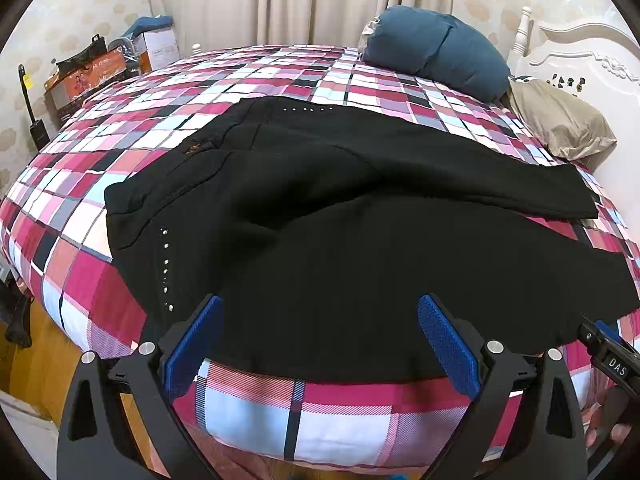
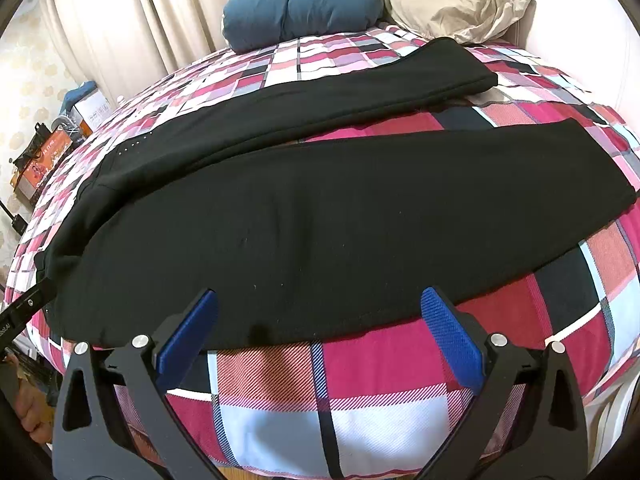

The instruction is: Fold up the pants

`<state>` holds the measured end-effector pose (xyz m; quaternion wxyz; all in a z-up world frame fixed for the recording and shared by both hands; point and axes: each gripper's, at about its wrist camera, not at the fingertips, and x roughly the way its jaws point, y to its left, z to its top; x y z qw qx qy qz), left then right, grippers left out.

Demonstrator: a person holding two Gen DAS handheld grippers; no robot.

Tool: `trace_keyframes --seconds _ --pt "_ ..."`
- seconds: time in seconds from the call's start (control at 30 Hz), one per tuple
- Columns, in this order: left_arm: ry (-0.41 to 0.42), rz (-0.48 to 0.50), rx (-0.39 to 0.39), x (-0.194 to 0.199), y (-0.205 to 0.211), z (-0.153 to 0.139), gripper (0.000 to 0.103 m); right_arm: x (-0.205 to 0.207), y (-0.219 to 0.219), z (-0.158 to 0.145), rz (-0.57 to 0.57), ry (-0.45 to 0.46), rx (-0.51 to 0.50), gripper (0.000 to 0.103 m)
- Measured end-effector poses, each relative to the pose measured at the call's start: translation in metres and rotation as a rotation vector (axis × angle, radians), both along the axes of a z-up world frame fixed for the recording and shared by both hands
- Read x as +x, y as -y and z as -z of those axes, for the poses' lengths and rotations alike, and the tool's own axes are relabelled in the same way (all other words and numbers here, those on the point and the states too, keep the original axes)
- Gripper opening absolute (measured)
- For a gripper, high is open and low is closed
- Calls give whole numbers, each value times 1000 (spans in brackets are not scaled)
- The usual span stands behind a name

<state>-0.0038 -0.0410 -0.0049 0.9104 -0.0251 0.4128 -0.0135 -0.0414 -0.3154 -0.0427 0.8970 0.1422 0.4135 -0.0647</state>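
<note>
Black pants (image 1: pixel 320 216) lie spread on a checked bedspread (image 1: pixel 120 128), waistband to the left, both legs running right. Rows of small studs mark the hips. In the right wrist view the pants (image 2: pixel 320 216) show two legs in a narrow V, the near leg closest to me. My left gripper (image 1: pixel 320 308) is open, its blue pads (image 1: pixel 196 344) hovering over the near edge of the pants by the hip. My right gripper (image 2: pixel 320 300) is open too, its pads (image 2: pixel 452 336) just above the near leg's front edge. Nothing sits between either pair of fingers.
A blue pillow (image 1: pixel 436 48) and a beige pillow (image 1: pixel 560 120) lie at the head of the bed by a white headboard (image 1: pixel 580 52). Boxes (image 1: pixel 92 68) stand on the far left by the curtain. The wooden floor (image 1: pixel 36 360) shows below the bed's near edge.
</note>
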Motion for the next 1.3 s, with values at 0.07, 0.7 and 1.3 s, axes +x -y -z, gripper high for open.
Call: trace_keyframes --seconds 0.07,0.7,1.3 --pt "-1 1 0 0 0 0 97 0 0 0 0 0 0 101" --pt "-3 18 0 -1 5 0 97 -2 -4 3 -5 -6 -2 101" --pt "-8 115 -21 28 -4 -13 97 27 -4 -14 -94 -1 46 101"
